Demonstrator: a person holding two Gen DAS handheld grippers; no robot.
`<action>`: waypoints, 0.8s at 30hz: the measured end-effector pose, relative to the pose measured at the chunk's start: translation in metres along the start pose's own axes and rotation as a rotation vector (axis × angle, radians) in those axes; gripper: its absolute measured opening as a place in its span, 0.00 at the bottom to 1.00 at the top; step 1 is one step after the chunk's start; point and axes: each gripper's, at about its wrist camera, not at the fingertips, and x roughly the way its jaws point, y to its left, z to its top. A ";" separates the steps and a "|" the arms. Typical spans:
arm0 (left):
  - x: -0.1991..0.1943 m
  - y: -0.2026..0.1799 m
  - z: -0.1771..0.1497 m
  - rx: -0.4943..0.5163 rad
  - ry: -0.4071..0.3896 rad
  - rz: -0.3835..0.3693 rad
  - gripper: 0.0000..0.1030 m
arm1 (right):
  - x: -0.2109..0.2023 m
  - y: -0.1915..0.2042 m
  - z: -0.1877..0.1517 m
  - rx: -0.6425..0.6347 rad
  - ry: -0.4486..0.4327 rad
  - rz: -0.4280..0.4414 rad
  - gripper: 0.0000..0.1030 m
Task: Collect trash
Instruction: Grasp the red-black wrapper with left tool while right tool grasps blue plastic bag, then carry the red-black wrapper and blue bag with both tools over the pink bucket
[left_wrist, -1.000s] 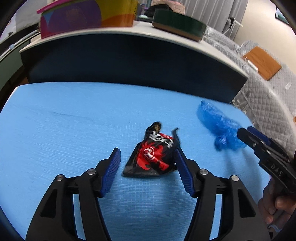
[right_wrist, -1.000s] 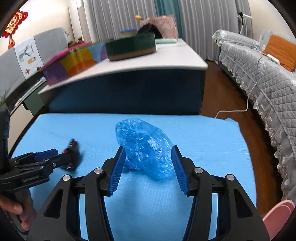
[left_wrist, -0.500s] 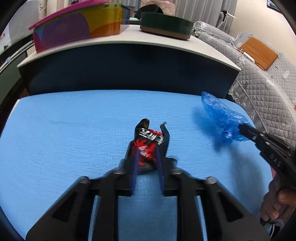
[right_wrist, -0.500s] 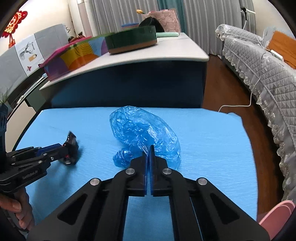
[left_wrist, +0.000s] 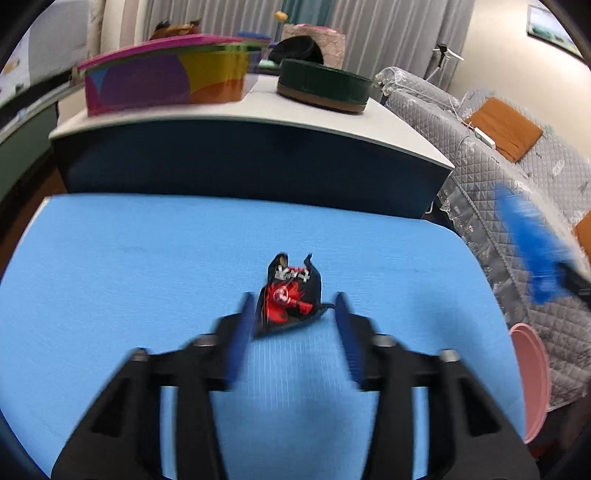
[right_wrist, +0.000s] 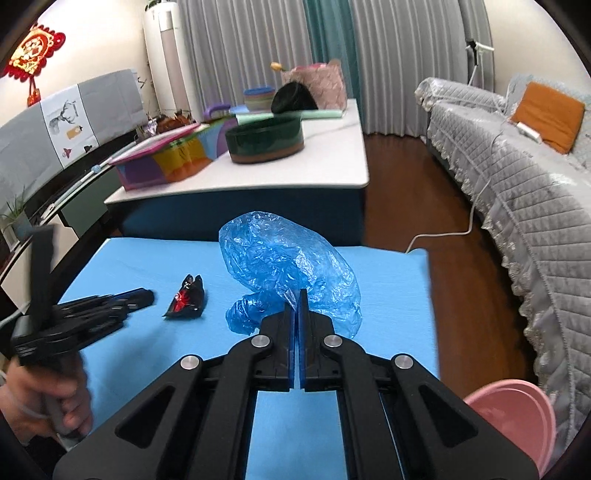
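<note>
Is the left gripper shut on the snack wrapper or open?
Open. The left gripper's jaws have just been opening; the wrapper lies between them on the blue mat, with a gap at the right pad.

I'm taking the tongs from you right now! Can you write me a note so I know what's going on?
Left tongs: open, jaws have just been opening, holding nothing. The wrapper lies on the mat at their tips.
Right tongs: shut on the blue bag.
Done: bag grabbed.
Left: grab the wrapper, then drop both, probably into the pink tub beside the mat.
</note>
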 end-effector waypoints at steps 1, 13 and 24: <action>0.003 -0.003 0.001 0.006 -0.004 0.001 0.50 | -0.013 -0.003 0.000 0.006 -0.010 -0.001 0.01; 0.062 -0.012 0.000 -0.021 0.102 0.137 0.57 | -0.110 -0.038 -0.028 0.015 -0.059 -0.083 0.01; 0.011 -0.035 -0.002 0.035 0.016 0.089 0.38 | -0.116 -0.056 -0.067 0.079 -0.058 -0.117 0.01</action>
